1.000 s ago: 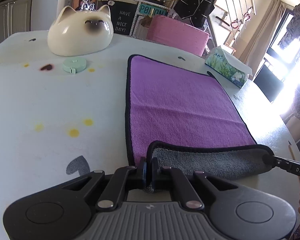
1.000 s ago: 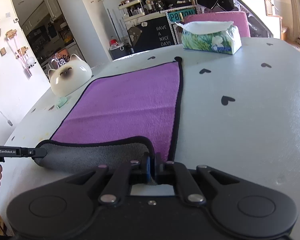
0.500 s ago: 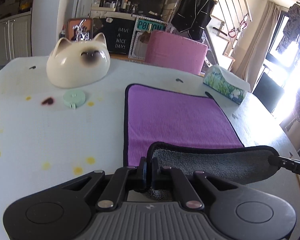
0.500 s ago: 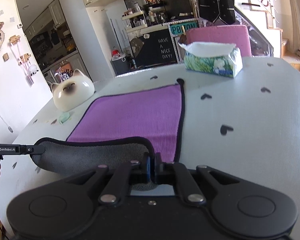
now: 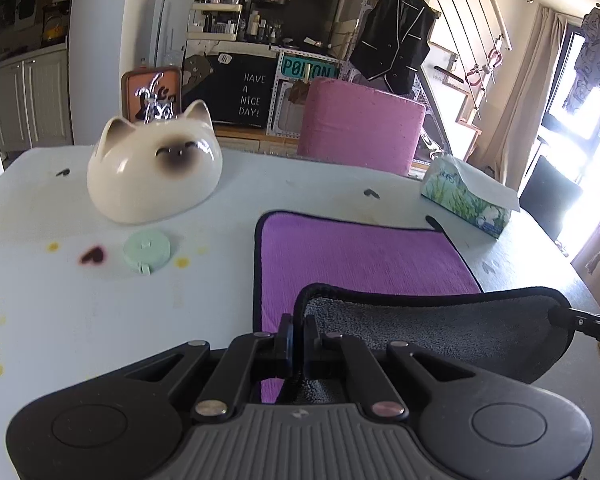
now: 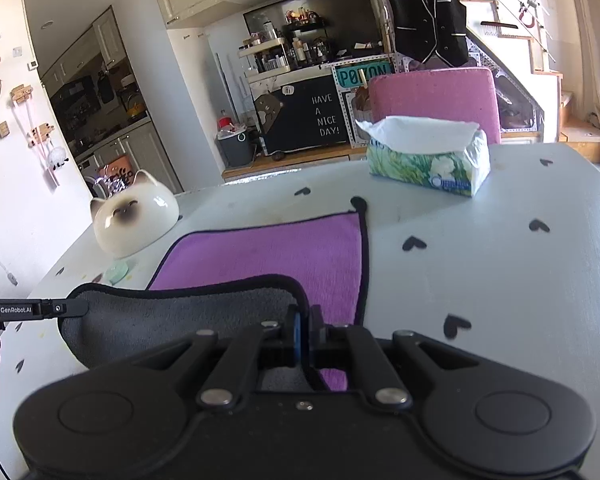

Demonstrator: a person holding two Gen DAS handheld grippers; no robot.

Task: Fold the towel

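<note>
Both grippers pinch the towel's near corners, its near edge raised off the table.

A black board behind reads "HAVE A NICE DAY!", a teal plate beside it "P0ISON", and the left gripper's finger "GenRobot.AI". The towel (image 5: 360, 256) (image 6: 300, 248) lies on the table (image 5: 80, 312) (image 6: 500, 280) purple side up, its long axis running away from the cameras toward the tissue box (image 5: 466, 208) (image 6: 428, 160). The left gripper (image 5: 297, 340) (image 6: 66, 309) and right gripper (image 6: 305, 330) (image 5: 572, 322) are each closed on a near corner, grey underside showing. Compared with a second ago, the held edge is higher and covers more purple; the cat bowl (image 5: 154, 172) has not moved.
</note>
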